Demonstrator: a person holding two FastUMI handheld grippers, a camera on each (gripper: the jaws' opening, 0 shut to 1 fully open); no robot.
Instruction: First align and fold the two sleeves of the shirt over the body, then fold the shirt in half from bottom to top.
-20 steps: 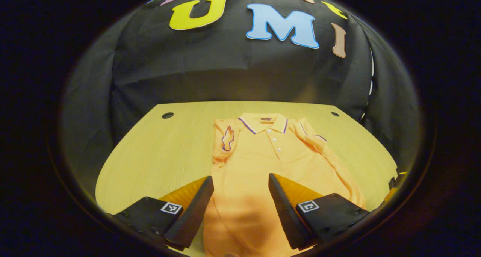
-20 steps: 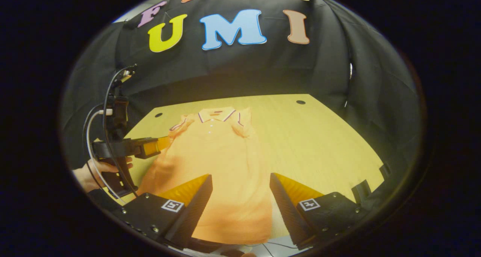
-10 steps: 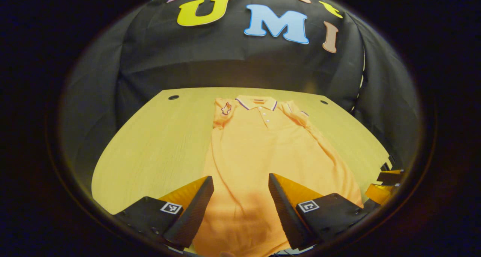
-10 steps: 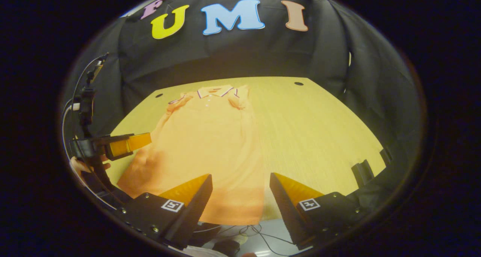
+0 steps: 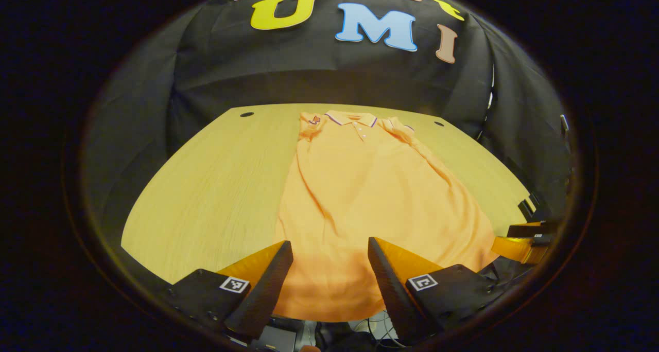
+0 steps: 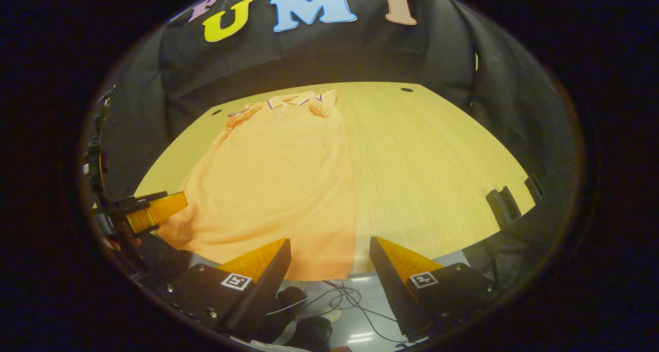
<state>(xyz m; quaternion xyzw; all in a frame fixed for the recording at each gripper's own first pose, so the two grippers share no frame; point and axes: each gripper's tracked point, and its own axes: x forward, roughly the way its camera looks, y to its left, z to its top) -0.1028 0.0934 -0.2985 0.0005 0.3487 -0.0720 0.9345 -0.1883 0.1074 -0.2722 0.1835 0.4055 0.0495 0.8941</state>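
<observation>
An orange polo shirt (image 5: pixel 370 197) lies flat on the wooden table (image 5: pixel 206 187), collar (image 5: pixel 352 118) far and hem near. Both short sleeves sit folded in at the shoulders (image 5: pixel 310 124). My left gripper (image 5: pixel 329 272) hangs open over the near hem with nothing between its fingers. In the right gripper view the shirt (image 6: pixel 278 172) fills the left half of the table. My right gripper (image 6: pixel 329 272) is open above the table's front edge, by the hem's right corner. The left gripper (image 6: pixel 152 213) shows at the shirt's left hem corner there, and the right gripper (image 5: pixel 520 244) at the far right of the left gripper view.
Bare wood (image 6: pixel 427 161) stretches to the right of the shirt. Small round holes (image 5: pixel 246 114) (image 6: pixel 406 90) mark the table's far corners. Black brackets (image 6: pixel 502 205) stick up at the right edge. Cables (image 6: pixel 350 300) lie on the floor below the front edge.
Both grippers have drawn back from over the shirt's body toward the near table edge, still open. The hem and the floor have come into view. The shirt has not moved.
</observation>
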